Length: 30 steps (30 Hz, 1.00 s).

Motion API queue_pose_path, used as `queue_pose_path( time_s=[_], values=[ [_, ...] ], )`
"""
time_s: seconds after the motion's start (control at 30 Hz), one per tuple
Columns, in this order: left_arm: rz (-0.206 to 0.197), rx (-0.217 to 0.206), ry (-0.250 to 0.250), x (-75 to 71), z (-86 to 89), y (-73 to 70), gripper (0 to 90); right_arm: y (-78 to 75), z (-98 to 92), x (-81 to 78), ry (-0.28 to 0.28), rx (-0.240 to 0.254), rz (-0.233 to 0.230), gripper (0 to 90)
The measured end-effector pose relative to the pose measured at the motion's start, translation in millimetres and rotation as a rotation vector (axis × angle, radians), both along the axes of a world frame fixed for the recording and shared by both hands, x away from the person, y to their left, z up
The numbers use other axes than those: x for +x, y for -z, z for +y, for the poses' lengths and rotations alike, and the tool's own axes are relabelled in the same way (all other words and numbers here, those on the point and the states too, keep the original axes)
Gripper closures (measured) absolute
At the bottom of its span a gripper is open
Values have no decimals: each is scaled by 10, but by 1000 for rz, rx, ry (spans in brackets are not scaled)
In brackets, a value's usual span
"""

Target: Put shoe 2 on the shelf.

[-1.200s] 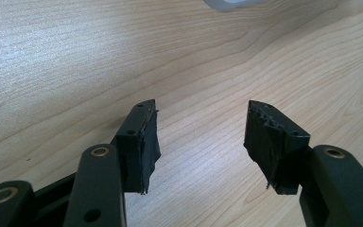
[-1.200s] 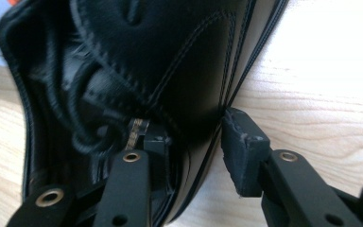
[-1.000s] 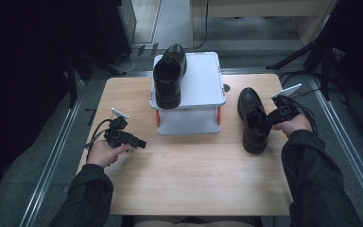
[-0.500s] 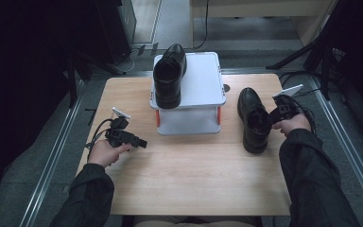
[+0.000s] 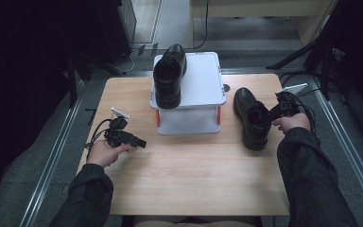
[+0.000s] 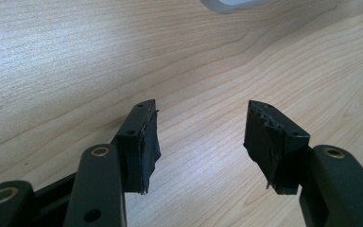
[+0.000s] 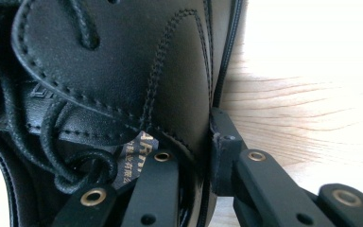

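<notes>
Two black lace-up shoes are in play. One shoe (image 5: 169, 75) stands on a white raised stand (image 5: 201, 82) at the table's far middle. The other shoe (image 5: 251, 120) rests on the wooden table at the right. My right gripper (image 5: 268, 115) reaches into its opening from the right and has just been closing. In the right gripper view the gripper (image 7: 196, 144) has one jaw inside and one outside, shut on the shoe's (image 7: 123, 61) leather side wall. My left gripper (image 5: 139, 142) lies low at the table's left, and its open jaws (image 6: 198, 137) hold nothing.
The wooden table (image 5: 194, 179) has bare room across its near half. The stand's white corner (image 6: 231, 4) shows beyond the left jaws. Metal floor rails (image 5: 52, 161) run along both sides of the table, and dark tripod legs (image 5: 312, 52) stand at the far right.
</notes>
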State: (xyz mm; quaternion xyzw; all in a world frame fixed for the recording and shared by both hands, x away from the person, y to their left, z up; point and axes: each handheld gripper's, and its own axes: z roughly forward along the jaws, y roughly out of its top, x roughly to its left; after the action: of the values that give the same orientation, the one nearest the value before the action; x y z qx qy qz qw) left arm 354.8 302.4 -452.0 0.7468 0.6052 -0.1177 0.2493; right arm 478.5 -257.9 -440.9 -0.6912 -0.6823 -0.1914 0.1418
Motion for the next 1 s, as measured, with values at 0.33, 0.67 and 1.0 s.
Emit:
queue_pose_path(
  time_s=[0.33,0.67,1.0],
  values=[
    [-1,-3,-1,-1,-5,-3,448,-292,-33,18,-3,18,1,837],
    [-3,-2,0,-7,-5,-5,448,-746,-79,60,27,36,-46,836],
    [-6,-2,3,-10,-14,-16,452,-1199,56,146,-1,26,-74,836]
  ],
)
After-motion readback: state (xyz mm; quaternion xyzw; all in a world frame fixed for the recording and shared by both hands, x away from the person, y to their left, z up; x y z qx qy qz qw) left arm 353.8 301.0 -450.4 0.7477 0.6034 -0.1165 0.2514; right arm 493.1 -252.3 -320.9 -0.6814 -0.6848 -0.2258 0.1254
